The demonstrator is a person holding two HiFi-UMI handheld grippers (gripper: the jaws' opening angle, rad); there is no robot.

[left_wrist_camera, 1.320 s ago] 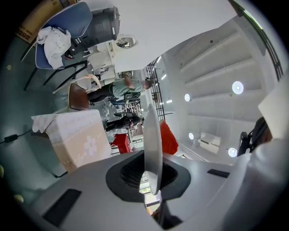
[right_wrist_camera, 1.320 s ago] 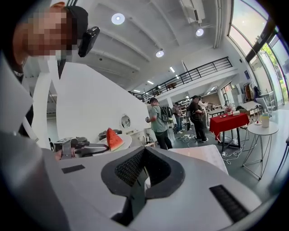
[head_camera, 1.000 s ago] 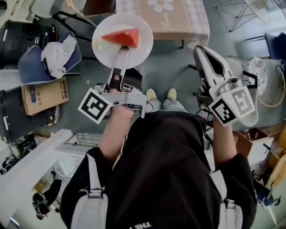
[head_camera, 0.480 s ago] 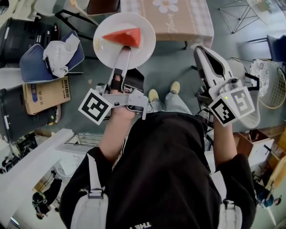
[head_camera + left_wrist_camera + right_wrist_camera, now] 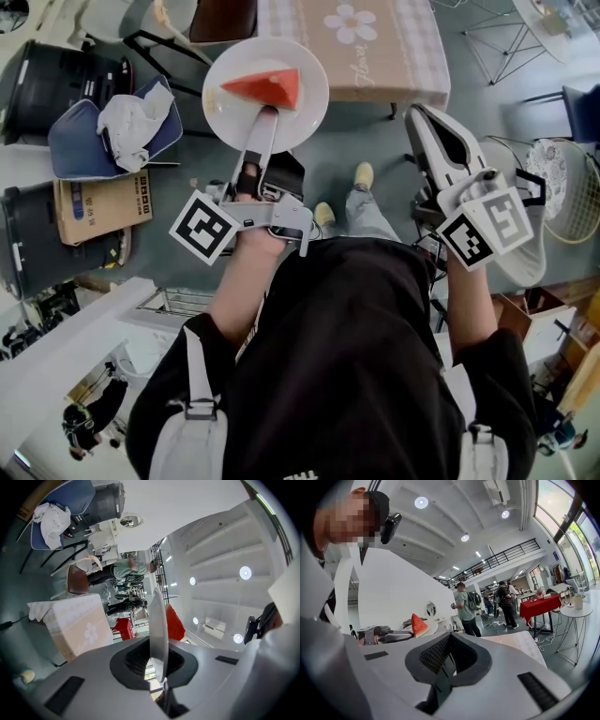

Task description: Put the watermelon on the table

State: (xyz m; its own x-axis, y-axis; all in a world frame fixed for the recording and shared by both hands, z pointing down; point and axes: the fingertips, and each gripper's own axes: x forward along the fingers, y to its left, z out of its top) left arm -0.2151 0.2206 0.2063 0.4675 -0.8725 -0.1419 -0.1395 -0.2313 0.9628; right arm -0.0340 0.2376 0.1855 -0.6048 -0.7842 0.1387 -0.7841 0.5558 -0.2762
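Now more table visible beyond the plate

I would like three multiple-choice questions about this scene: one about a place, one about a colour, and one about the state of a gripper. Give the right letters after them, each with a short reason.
1. Where does the watermelon slice lie?
A. on the table
B. on the plate
C. on the floor

2. What colour is the plate?
A. blue
B. black
C. white

3. What is the state of the left gripper?
A. open above the plate
B. shut on the plate's rim
C. shut on the watermelon slice

Answers:
1 B: in the head view the red wedge rests on the plate, which is held in the air.
2 C: its surface is white all round the slice.
3 B: the left gripper view shows the thin rim pinched between the jaws.
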